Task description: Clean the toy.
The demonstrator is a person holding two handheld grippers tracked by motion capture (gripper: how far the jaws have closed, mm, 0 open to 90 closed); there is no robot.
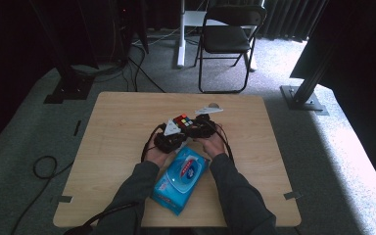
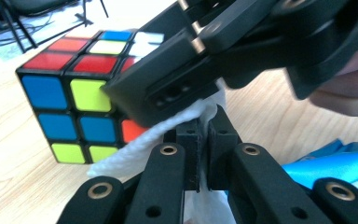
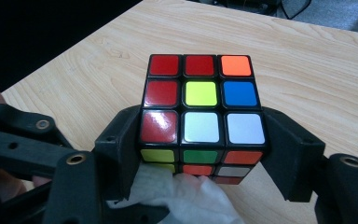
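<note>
Scrambled multicoloured plastic puzzle cube (image 3: pixel 204 114) clamped between right gripper (image 3: pixel 205 149) jaws; white wipe (image 2: pixel 168 135) pinched in shut left gripper (image 2: pixel 204 140), pressed at cube's near lower face.

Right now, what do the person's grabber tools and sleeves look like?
Both grippers are black, blocky plastic. The left gripper has brass-coloured rivets on its arms. The right gripper has wide, flat-sided jaws. Each carries a grey three-cornered plate on top, and black cables trail from them. The sleeves are dark grey.
</note>
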